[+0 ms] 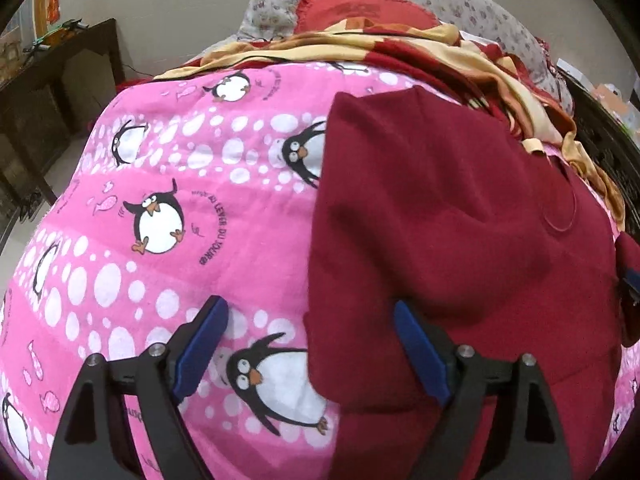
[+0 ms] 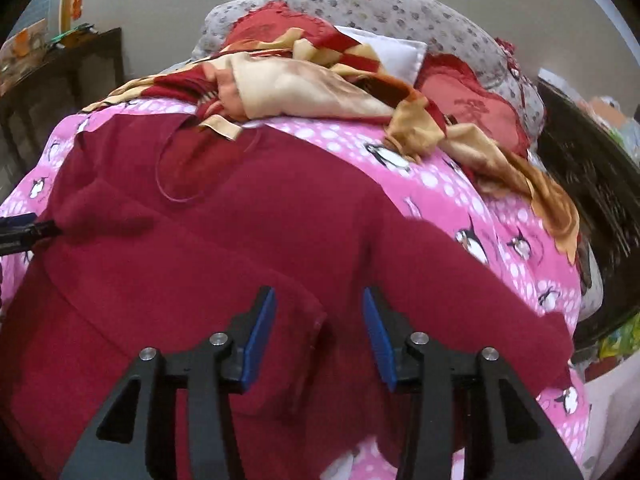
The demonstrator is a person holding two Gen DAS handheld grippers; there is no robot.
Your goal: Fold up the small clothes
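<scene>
the left tool [image 1: 310,352] hangs spread wide with nothing between its blue pads [image 1: 202,354], one pad over the pink penguin sheet [image 1: 160,168], the other over the edge of the dark red garment [image 1: 448,216]. the right tool [image 2: 319,338] is also spread, pinching nothing, its pads above the garment's cloth [image 2: 248,240]. the garment lies partly folded on the bed, just ahead of both tools. beyond it sits a crumpled red and cream blanket [image 2: 304,76], then flowered pillows [image 2: 380,8] farthest off.
</scene>
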